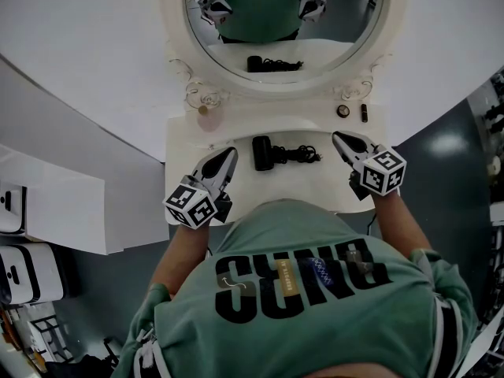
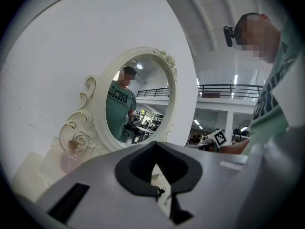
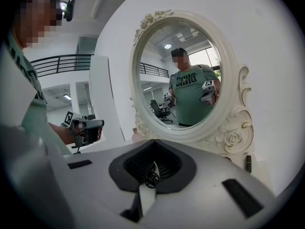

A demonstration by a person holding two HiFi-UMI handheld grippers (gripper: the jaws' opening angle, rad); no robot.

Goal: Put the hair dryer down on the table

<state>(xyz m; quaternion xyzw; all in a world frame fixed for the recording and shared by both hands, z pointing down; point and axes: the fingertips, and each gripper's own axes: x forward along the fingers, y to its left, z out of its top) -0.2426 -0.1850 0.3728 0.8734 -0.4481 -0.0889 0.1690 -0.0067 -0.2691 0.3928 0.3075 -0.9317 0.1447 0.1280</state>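
A black hair dryer [image 1: 262, 153] lies flat on the white vanity table [image 1: 315, 189], with its coiled black cord [image 1: 298, 156] trailing to the right. Nothing holds it. My left gripper [image 1: 230, 154] hovers just left of the dryer, jaws shut and empty. My right gripper [image 1: 339, 138] hangs to the right of the cord, jaws also together with nothing in them. In the left gripper view the closed tips [image 2: 156, 144] point toward the mirror; a bit of cord [image 2: 157, 191] shows through the gap below. The right gripper view shows its tips [image 3: 152, 142] closed too.
An ornate oval mirror [image 1: 392, 30] stands at the table's back. A small pink bottle [image 1: 204, 110] sits at back left; a small round item [image 1: 343, 110] and a dark tube [image 1: 364, 113] sit at back right. White units [image 1: 24, 270] stand on the floor at left.
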